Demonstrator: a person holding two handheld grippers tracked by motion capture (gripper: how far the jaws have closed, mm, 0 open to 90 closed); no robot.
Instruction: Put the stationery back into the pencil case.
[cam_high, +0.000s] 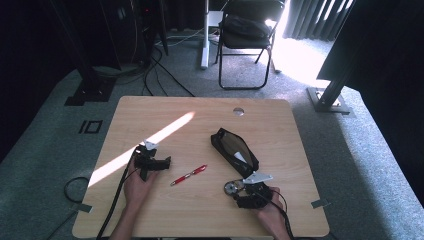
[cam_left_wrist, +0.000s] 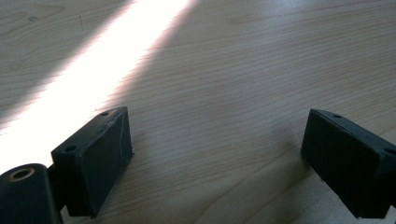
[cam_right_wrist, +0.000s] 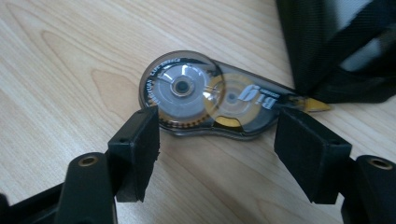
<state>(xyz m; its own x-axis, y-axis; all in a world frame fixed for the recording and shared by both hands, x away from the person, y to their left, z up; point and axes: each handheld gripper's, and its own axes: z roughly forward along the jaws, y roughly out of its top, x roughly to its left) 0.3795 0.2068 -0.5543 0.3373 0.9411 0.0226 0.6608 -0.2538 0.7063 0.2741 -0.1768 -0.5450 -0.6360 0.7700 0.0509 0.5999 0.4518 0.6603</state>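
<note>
The right tongs stand wide apart just short of the correction tape roller, which lies flat on the desk at the pouch's six o'clock end. The left tongs gape over bare wood, empty.

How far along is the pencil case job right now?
Done: the black pencil case lies unzipped and open on the table. In hand: the right gripper stands with open jaws at the correction tape roller, which lies flat by the case's mouth, not gripped. Left, probably: the roller and the red pen both lie outside the case. The left gripper is open over bare wood.
</note>
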